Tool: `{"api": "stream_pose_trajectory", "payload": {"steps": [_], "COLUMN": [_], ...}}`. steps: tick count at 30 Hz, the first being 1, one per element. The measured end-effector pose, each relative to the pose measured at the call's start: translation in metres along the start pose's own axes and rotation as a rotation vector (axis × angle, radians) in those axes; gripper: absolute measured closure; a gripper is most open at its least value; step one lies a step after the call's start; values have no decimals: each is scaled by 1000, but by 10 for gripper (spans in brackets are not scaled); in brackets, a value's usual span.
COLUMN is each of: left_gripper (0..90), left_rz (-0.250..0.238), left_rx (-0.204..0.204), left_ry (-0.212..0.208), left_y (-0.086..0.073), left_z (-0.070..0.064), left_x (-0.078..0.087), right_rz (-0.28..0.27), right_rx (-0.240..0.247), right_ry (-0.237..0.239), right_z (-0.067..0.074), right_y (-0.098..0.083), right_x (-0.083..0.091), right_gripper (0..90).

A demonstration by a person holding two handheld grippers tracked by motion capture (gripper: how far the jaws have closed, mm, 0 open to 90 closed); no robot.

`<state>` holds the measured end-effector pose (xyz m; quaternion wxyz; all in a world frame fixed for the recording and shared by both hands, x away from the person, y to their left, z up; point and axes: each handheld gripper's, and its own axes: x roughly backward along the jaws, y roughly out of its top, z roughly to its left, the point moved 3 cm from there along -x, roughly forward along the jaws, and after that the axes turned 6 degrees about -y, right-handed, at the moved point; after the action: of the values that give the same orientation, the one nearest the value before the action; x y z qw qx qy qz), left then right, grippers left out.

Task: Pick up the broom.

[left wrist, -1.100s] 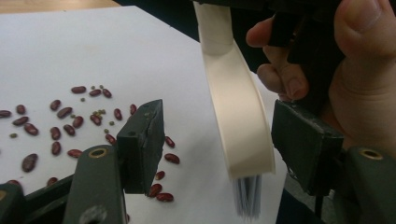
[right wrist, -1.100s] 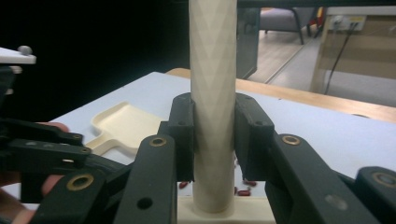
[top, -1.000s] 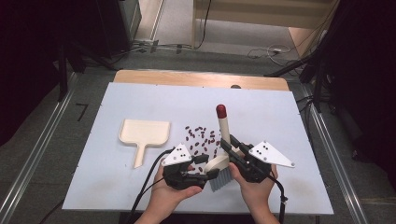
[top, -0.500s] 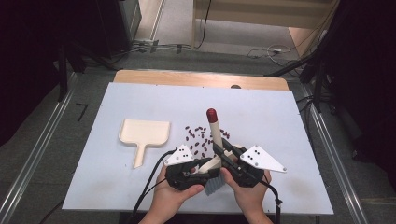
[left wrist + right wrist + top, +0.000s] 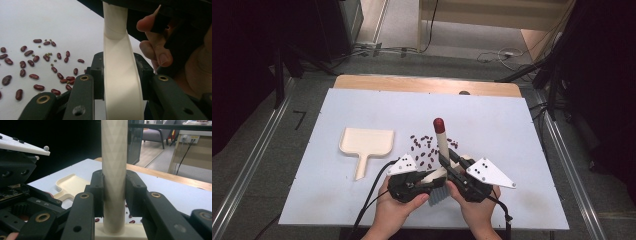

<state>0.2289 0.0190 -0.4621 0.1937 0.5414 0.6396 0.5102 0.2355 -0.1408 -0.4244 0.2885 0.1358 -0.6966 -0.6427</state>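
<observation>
Left tongs (image 5: 120, 75) newly closed, seemingly gripping brush (image 5: 440, 150) head.

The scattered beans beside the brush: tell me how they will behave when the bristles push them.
The beans look small, smooth and rounded, so they would probably skid and roll apart rather than move as one heap. Tiny green ones lie among the red, likely to slip between bristles. The table shows no raised edge, so strays might run off.

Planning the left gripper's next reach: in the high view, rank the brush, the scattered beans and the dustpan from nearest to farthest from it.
1. brush: against the left gripper, on its right.
2. scattered beans: just beyond it.
3. dustpan: farthest, off to the left.
</observation>
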Motion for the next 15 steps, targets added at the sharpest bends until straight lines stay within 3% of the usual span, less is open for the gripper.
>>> {"api": "stream_pose_trajectory", "payload": {"steps": [3,7,8,12,15], "left_gripper": [679,681,681,682,681], "left_rz": [1,5,5,-4,-16], "left_rx": [-19,-34,-34,-41,-54], "left_ry": [26,40,40,65,79], "left_y": [0,0,0,1,4], "left_z": [1,3,3,9,14], "left_x": [2,5,5,11,20], "right_rz": [3,26,31,53,64], "right_rx": [-4,-12,-17,-13,8], "right_ry": [6,57,67,181,198], "right_z": [0,-3,-3,-8,-12], "right_y": [1,3,4,10,12], "right_x": [-1,-3,-2,-3,-2], "right_gripper": [691,677,649,462,423]}}
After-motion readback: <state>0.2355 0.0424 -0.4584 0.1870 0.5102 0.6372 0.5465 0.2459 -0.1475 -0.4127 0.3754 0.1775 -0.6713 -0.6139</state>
